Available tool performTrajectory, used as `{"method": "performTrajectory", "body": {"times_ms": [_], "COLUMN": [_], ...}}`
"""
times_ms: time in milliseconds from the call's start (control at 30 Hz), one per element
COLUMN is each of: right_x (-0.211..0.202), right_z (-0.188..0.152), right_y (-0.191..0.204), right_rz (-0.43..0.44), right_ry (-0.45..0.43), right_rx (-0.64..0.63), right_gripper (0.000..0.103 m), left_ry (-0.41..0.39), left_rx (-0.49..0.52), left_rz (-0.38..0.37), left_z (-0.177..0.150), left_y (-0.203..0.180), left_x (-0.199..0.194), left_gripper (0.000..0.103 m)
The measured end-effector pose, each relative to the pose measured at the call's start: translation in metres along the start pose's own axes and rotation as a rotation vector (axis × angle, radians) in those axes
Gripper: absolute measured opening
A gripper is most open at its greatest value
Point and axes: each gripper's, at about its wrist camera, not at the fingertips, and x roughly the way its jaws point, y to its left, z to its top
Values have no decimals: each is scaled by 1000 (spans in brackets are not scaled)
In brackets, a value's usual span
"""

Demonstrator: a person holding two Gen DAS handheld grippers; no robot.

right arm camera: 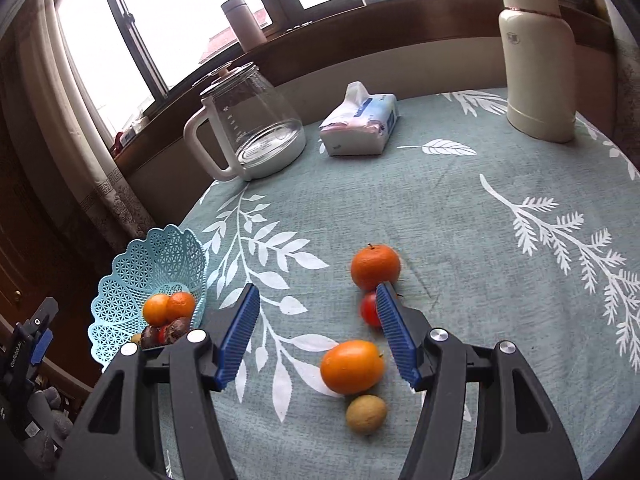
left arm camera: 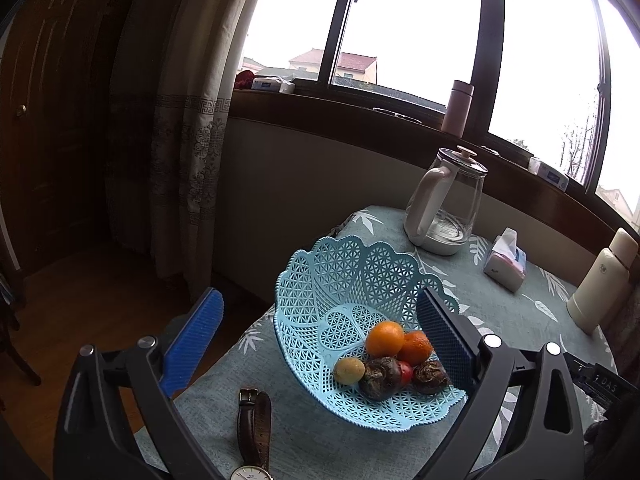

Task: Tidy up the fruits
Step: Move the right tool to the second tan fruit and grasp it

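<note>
Basket point(right arm camera: 120, 280) sits at the bench's point(right arm camera: 440, 200) left edge holding fruit, four loose fruits point(right arm camera: 352, 366) to its right, kettle point(right arm camera: 248, 124), tissue pack point(right arm camera: 360, 124) and flask point(right arm camera: 536, 60) lined up behind.

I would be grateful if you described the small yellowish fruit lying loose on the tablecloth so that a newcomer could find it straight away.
Start at the leaf-patterned tablecloth and find the loose fruit between the open right gripper fingers. Nearest the camera, just below the large orange, lies the small yellowish fruit. It is the only dull tan one there; its neighbours are bright orange or red.
</note>
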Motion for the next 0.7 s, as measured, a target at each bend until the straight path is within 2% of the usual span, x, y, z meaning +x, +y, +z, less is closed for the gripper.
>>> {"method": "performTrajectory", "body": {"times_ms": [200,600,700], "right_x": [-2,2,6], "right_z": [-7,-47,-54], "right_y": [-20,-25,-21], "right_rz": [-30,-43,-44], "right_ry": [18,111,137], "right_rx": [17,-73,-103], "right_gripper": [61,60,55], "left_ry": [12,34,39], "left_rx": [24,52,61], "left_rz": [-14,-31,-37], "left_z": [-5,-12,-14], "left_y": [-7,-20,-24], "left_x": [2,7,8], "left_gripper": [98,98,98]}}
